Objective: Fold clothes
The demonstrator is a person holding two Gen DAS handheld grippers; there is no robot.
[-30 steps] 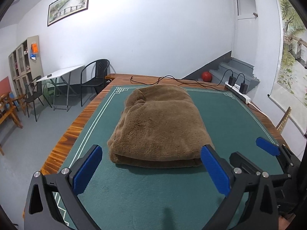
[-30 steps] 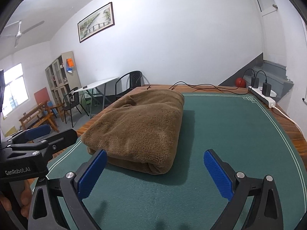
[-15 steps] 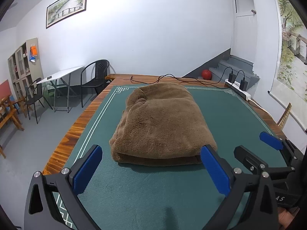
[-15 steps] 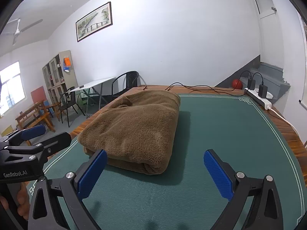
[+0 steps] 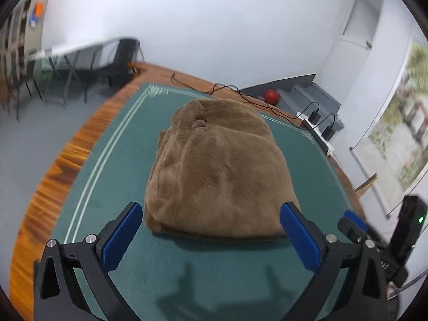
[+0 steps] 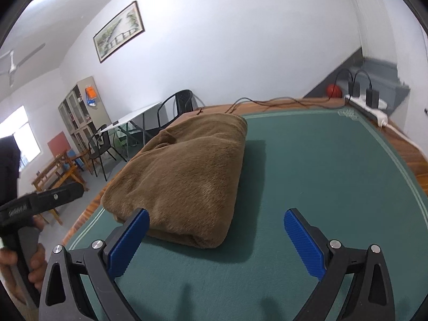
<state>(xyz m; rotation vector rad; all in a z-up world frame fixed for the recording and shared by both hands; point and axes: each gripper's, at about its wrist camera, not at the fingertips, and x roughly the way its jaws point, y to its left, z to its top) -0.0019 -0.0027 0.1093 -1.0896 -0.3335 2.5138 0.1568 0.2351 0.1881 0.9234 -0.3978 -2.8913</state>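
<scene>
Wooden tabletop covered almost wholly by a green mat with a pale double border line; bare wood showing only as a strip along the left and far edges. Wide stretch of free mat to the right of the garment in the right wrist view, and a narrower free band between garment and near edge in both views.

Folded brown plush garment, lying flat on the mat, left of centre, its left side close to the border line. Thick rounded bundle of several layers, soft nap, rounded fold along the right side, stacked layer edges visible at the near end.

Beyond the tabletop: black chair and small white table to the far left, well apart from the mat. White power strip with two black plugs on the far right edge of the wood; black cable trailing across the far edge, behind the garment, not touching it.

Left gripper, blue pads spread wide, holding nothing, poised just short of the garment's near end. Right gripper, likewise spread wide and empty, left pad overlapping the garment's near corner in view, contact not discernible. Hand at the lower left of the right wrist view, wrapped round the left gripper's handle.
</scene>
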